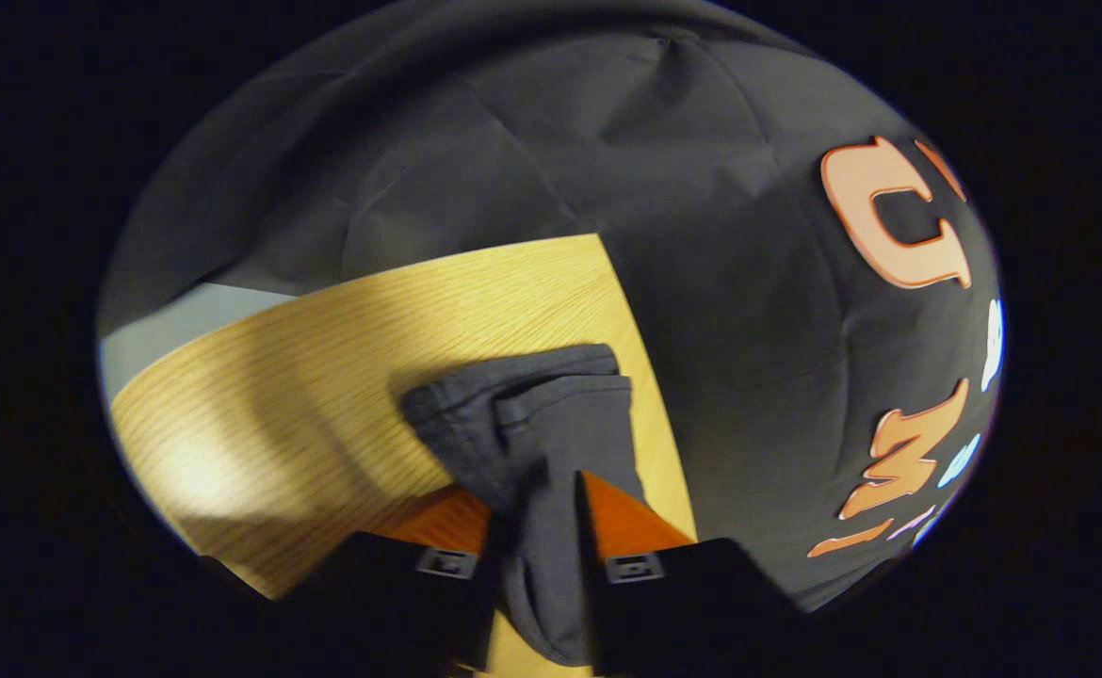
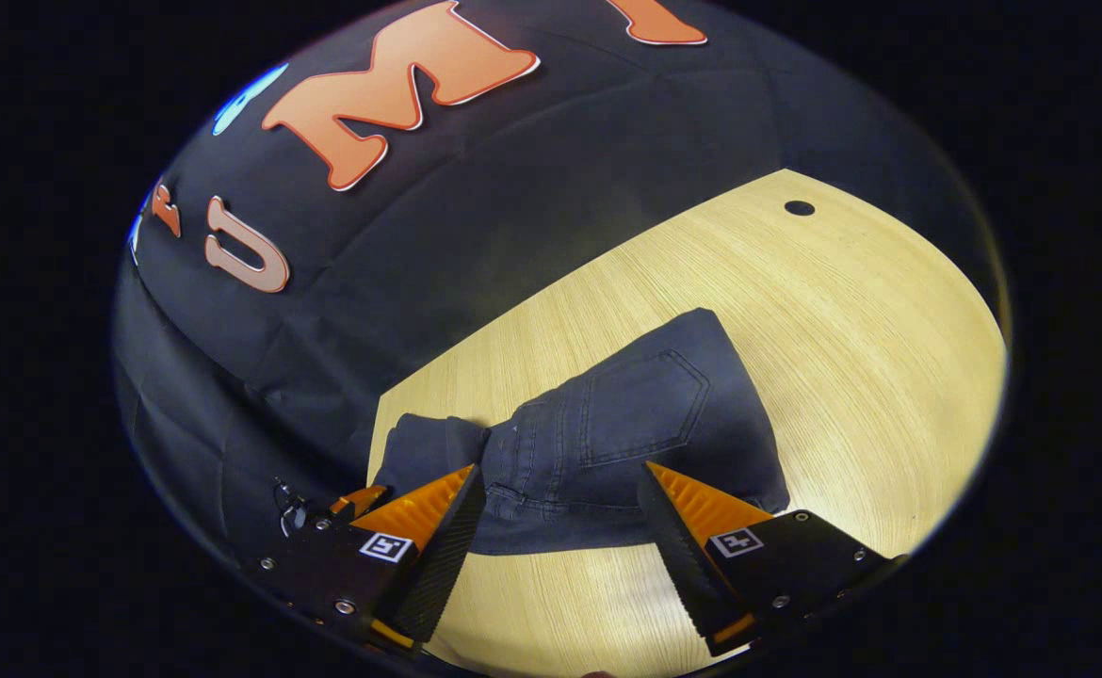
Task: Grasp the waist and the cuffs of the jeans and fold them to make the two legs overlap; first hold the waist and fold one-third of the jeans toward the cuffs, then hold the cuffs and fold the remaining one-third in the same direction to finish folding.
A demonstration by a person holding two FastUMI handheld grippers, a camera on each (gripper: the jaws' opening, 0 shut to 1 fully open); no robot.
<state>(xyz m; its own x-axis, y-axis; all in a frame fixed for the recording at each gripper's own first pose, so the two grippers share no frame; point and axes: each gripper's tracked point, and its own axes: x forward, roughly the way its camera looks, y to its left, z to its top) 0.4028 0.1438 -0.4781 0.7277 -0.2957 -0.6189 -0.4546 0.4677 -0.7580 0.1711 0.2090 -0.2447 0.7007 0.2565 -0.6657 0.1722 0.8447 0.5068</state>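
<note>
Dark jeans point(image 2: 607, 433) lying in a bunched heap on the pale wooden worktop point(image 2: 843, 377), close to the edge that meets the black cloth wall point(image 2: 476, 226). In the right gripper view, back pocket facing up, waistband toward the camera, 1 thinner stretch of denim trailing off to the left near the worktop's corner. Small dark hole point(image 2: 799, 207) in the worktop well beyond the jeans.

Right claw point(image 2: 560, 523) spread wide, 2 fingers standing apart on either side of the waist end, hovering just over it; no clear press on the cloth from either finger.

In the left gripper view, left claw point(image 1: 534, 513) clamped on a fold of the denim point(image 1: 532, 424), cloth pinched between both fingers and bulging out behind them, cuffs point(image 1: 523, 381) with stitched hems reaching forward onto the worktop point(image 1: 325, 377).
</note>
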